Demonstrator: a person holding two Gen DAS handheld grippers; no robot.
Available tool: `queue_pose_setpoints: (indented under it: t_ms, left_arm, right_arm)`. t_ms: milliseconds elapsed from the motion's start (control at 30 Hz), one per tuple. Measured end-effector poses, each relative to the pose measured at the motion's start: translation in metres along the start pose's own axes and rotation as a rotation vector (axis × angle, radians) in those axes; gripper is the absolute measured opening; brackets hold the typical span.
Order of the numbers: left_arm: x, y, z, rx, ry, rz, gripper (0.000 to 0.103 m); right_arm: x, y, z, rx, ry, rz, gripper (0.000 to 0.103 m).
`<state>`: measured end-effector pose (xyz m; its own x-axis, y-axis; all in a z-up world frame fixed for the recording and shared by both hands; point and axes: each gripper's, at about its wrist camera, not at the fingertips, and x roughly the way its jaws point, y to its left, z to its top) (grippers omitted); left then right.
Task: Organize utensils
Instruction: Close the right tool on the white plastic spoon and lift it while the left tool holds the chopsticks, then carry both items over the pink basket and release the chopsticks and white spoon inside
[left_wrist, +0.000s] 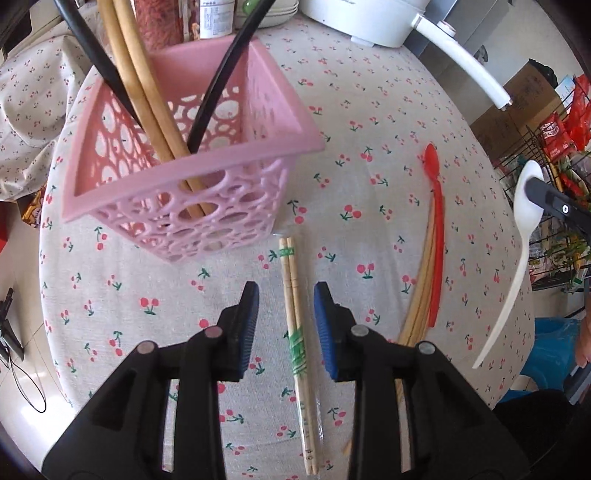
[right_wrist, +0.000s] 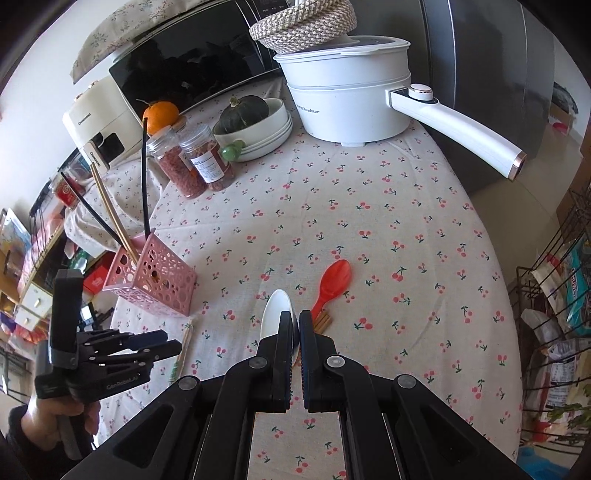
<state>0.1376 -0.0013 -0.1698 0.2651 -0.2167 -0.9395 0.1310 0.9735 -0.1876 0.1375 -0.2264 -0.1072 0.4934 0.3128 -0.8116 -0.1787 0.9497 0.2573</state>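
Left gripper (left_wrist: 286, 314): jaws parted, blue pads on either side of a wrapped pair of chopsticks (left_wrist: 297, 336) lying on the cherry-print tablecloth (left_wrist: 388, 110). Pads not touching the pair; it runs lengthwise through the gap and on past the fingertips. Nothing held.

Beyond the left fingertips, up and to the left: pink basket (left_wrist: 192, 184), perforated walls, standing on the cloth. It holds two wooden sticks (left_wrist: 147, 85) and two black sticks (left_wrist: 221, 81), all leaning.

To the right of the left fingers: red spoon (left_wrist: 436, 236) lying on a bundle of bare wooden chopsticks (left_wrist: 421, 295), bowl end pointing away.

Right gripper (right_wrist: 295, 332): jaws clamped on a white spoon (right_wrist: 277, 314). Bowl sticks out ahead of the fingertips; in the left wrist view its handle hangs down below the grip. Spoon is off the cloth.

Just ahead and right of the right fingertips: the red spoon and chopstick ends. Far side of the table: white pot (right_wrist: 347, 99) with long handle.

A hand (right_wrist: 51, 417) grips the left tool's handle.
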Motion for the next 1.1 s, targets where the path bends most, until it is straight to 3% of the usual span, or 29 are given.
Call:
queue_pose_setpoints:
  t_ms: [167, 300, 500, 867, 1000, 1100]
  left_arm:
    - [0.010, -0.007, 0.004, 0.006, 0.010, 0.013, 0.032]
    - [0.011, -0.017, 0.003, 0.056, 0.006, 0.064, 0.014]
    - [0.002, -0.017, 0.001, 0.064, -0.030, 0.070, 0.011]
    - [-0.113, -0.020, -0.030, 0.141, -0.340, -0.016, 0.011]
    - [-0.152, -0.019, -0.028, 0.126, -0.493, -0.046, 0.011]
    - [-0.182, -0.010, -0.027, 0.089, -0.665, -0.044, 0.011]
  right_arm:
    - [0.000, -0.005, -0.001, 0.007, 0.007, -0.004, 0.004]
    - [-0.001, -0.006, -0.001, 0.014, 0.006, -0.006, 0.004]
    - [-0.006, -0.005, 0.000, 0.013, -0.015, -0.004, 0.004]
    - [-0.046, 0.011, 0.008, -0.001, -0.176, 0.024, 0.004]
    - [-0.060, 0.021, 0.010, -0.016, -0.238, 0.032, 0.004]
    - [-0.067, 0.028, 0.011, -0.025, -0.277, 0.035, 0.004]
